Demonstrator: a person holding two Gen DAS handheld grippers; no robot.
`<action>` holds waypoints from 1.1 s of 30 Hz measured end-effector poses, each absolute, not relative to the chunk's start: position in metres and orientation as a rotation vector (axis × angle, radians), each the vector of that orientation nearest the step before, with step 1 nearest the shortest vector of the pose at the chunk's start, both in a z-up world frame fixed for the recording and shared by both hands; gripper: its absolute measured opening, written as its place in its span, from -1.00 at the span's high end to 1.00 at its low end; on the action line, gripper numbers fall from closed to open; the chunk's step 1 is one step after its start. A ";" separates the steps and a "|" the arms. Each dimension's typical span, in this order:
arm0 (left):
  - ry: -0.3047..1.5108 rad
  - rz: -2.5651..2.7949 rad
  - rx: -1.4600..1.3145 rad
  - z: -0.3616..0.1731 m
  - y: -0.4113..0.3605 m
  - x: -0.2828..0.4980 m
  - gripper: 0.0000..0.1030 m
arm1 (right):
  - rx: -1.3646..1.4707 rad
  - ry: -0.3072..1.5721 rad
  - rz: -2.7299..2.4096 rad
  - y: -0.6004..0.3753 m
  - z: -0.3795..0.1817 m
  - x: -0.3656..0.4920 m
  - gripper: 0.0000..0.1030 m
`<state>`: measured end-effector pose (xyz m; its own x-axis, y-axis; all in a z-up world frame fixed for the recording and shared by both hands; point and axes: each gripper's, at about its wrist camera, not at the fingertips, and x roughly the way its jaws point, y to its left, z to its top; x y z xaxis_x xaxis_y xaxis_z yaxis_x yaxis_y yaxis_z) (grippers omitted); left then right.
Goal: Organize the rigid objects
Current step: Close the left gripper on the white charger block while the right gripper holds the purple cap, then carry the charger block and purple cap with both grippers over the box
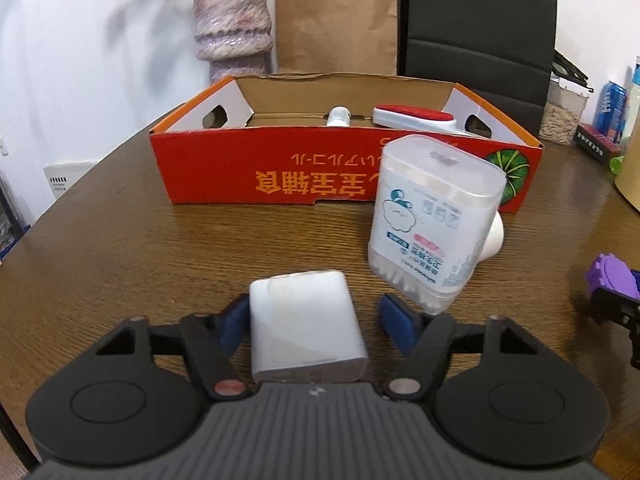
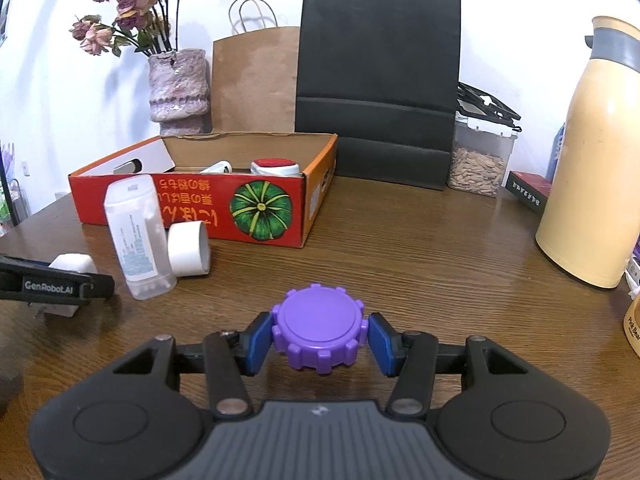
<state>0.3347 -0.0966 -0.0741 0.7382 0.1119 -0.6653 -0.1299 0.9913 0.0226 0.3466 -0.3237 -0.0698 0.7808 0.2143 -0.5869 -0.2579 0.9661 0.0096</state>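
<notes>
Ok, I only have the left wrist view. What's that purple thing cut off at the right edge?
Observer: A purple gear-rimmed cap, gripped in the right gripper's jaws, with a blue pad on each side.
Operator: And the white thing poking out behind the cotton swab container?
Observer: A white tape roll lying on its side, close beside the cotton swab container.
Operator: Anything further right on the table?
Observer: A tall cream thermos jug stands near the right side, well clear of the cap.
</notes>
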 end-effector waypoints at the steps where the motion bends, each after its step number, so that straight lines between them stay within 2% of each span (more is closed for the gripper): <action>1: 0.726 0.125 -0.025 -0.074 -0.097 0.334 -0.18 | -0.072 0.624 0.257 -0.323 -0.070 0.346 0.00; 4: 0.719 0.121 -0.017 -0.073 -0.099 0.333 0.02 | -0.074 0.621 0.261 -0.319 -0.070 0.344 0.00; 23: 0.726 0.120 -0.005 -0.070 -0.098 0.330 0.02 | -0.076 0.587 0.285 -0.298 -0.065 0.330 0.00; 33: 0.668 0.118 -0.003 -0.057 -0.097 0.322 0.02 | -0.064 0.552 0.303 -0.285 -0.060 0.321 0.00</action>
<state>0.3215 -0.0966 -0.0571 0.7788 0.1080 -0.6179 -0.1096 0.9933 0.0354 0.3212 -0.2853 -0.0597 0.8082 0.2663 -0.5253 -0.3007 0.9535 0.0208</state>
